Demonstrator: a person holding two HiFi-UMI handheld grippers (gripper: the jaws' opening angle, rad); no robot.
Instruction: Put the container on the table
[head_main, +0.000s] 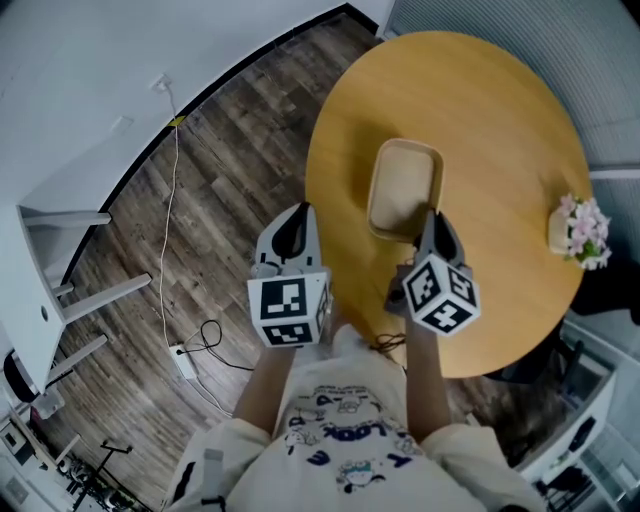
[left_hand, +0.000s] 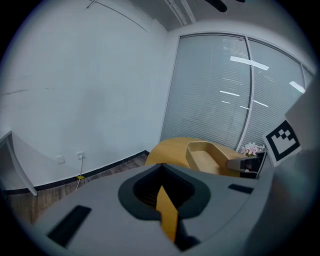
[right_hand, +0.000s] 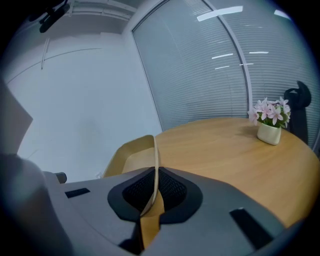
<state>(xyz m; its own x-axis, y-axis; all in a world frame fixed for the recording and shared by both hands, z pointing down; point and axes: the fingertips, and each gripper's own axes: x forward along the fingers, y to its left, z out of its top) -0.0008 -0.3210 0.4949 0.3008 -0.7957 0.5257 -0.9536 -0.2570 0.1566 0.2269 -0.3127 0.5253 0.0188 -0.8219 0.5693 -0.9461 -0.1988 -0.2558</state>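
A shallow tan rectangular container (head_main: 403, 190) is held over the round wooden table (head_main: 500, 130).
Its near rim is clamped between the jaws of the right gripper (head_main: 432, 215). The left gripper (head_main: 297, 215) is kept closed on nothing, just beside the table's edge. Whether the container touches the tabletop cannot be told.
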